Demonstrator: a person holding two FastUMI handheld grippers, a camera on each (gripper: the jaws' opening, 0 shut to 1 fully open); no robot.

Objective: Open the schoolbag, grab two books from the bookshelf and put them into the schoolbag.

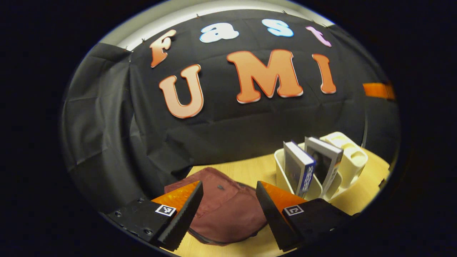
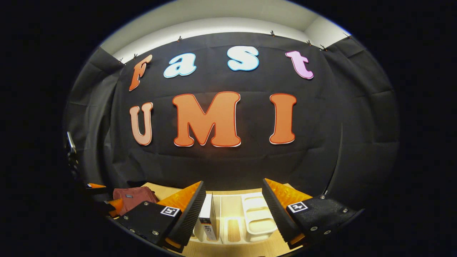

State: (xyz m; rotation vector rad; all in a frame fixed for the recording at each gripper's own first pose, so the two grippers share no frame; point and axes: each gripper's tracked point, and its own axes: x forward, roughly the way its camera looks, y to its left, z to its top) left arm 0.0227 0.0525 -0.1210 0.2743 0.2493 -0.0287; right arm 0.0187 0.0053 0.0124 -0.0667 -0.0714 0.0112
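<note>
Looking along the left gripper (image 1: 228,207) in the left gripper view, we are seeing its jaws spread wide and gripping nothing, with the maroon schoolbag (image 1: 223,207) lying on the wooden surface (image 1: 360,196) between and beyond them. Two books (image 1: 299,167) are standing in the cream bookshelf (image 1: 351,157) past the right-hand jaw. In the right gripper view, we are seeing the right gripper (image 2: 234,210) released too, the bookshelf lying between its jaws, a book beside the left-hand jaw, the schoolbag well off to that side.

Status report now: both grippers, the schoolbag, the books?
Left gripper open above maroon schoolbag. Right gripper open before the bookshelf. Two books upright in it.
</note>
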